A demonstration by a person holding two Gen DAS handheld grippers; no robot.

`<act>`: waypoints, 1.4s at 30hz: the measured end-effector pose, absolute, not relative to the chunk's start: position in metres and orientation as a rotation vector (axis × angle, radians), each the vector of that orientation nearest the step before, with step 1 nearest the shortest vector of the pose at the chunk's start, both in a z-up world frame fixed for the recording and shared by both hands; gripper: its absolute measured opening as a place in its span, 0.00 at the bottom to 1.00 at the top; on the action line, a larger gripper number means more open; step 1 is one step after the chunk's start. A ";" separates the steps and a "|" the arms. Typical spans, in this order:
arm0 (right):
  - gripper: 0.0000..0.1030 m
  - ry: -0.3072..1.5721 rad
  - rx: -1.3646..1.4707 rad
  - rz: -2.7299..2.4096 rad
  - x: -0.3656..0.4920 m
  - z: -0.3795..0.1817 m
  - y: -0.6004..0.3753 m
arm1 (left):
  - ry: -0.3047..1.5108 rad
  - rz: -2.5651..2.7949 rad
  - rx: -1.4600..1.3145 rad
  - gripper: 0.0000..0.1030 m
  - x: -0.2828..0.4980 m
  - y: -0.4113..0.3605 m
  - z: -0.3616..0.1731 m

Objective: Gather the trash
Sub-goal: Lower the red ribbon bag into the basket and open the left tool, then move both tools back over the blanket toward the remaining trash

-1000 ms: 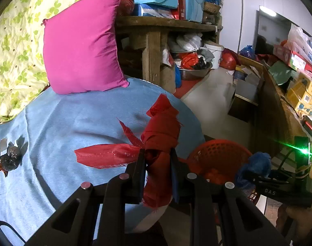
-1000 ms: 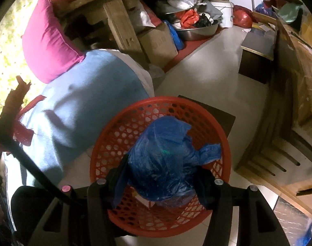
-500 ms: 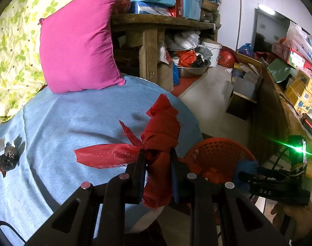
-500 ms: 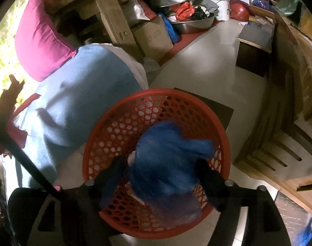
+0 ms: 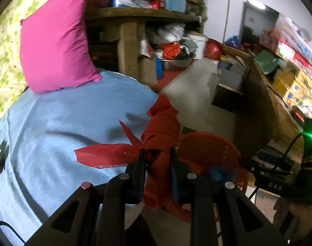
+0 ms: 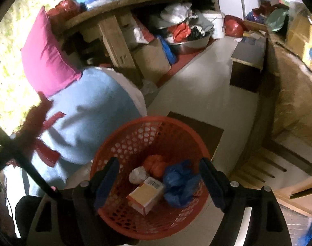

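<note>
Our left gripper (image 5: 157, 160) has its jaws clenched on the red scrap (image 5: 161, 131) above the bed's edge — our right gripper (image 6: 159, 176) hangs released over the orange basket (image 6: 123, 143), the blue bag (image 6: 179, 183) lying inside.

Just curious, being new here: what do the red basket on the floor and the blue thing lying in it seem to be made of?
The red basket looks like molded plastic: its wall is a regular grid of punched holes with a smooth rim. The blue thing seems to be a thin plastic bag, crumpled and slightly glossy, though the blur leaves that open.
</note>
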State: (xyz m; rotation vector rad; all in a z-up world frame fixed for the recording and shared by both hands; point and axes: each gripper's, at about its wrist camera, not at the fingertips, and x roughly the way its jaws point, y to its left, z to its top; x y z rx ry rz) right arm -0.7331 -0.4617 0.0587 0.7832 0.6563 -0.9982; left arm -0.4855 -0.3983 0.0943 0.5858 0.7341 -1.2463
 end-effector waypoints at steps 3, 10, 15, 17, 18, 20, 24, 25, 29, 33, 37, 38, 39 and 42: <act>0.80 0.629 0.785 -1.010 -0.743 0.065 -0.462 | 0.751 -1.270 0.604 0.22 -0.496 -0.406 0.090; 0.80 0.598 0.790 -1.039 -0.763 0.070 -0.462 | 0.784 -1.304 0.665 0.22 -0.520 -0.425 0.074; 0.80 0.596 0.804 -1.043 -0.772 0.066 -0.464 | 0.802 -1.307 0.705 0.22 -0.528 -0.433 0.063; 0.80 0.591 0.808 -1.046 -0.775 0.066 -0.465 | 0.810 -1.308 0.714 0.22 -0.529 -0.436 0.059; 0.80 0.590 0.807 -1.048 -0.776 0.066 -0.465 | 0.815 -1.307 0.720 0.22 -0.530 -0.437 0.057; 0.80 0.587 0.807 -1.053 -0.778 0.066 -0.466 | 0.822 -1.306 0.727 0.22 -0.530 -0.439 0.055; 0.80 0.582 0.815 -1.057 -0.783 0.064 -0.468 | 0.874 -1.346 0.740 0.56 -0.531 -0.445 0.048; 0.80 0.583 0.818 -1.056 -0.783 0.063 -0.469 | 0.889 -1.351 0.740 0.74 -0.531 -0.446 0.047; 0.80 0.579 0.821 -1.051 -0.783 0.062 -0.468 | 0.893 -1.330 0.728 0.75 -0.524 -0.445 0.048; 0.80 0.579 0.826 -1.045 -0.782 0.059 -0.469 | 0.883 -1.325 0.679 0.75 -0.512 -0.438 0.061; 0.80 0.580 0.824 -1.035 -0.775 0.059 -0.468 | 0.863 -1.306 0.623 0.75 -0.495 -0.429 0.076; 0.80 0.582 0.823 -1.030 -0.771 0.059 -0.468 | 0.858 -1.295 0.597 0.75 -0.487 -0.423 0.083; 0.80 0.582 0.820 -1.026 -0.768 0.059 -0.467 | 0.854 -1.288 0.584 0.75 -0.482 -0.420 0.085; 0.80 0.589 0.810 -1.009 -0.758 0.060 -0.464 | 0.838 -1.242 0.519 0.75 -0.453 -0.403 0.101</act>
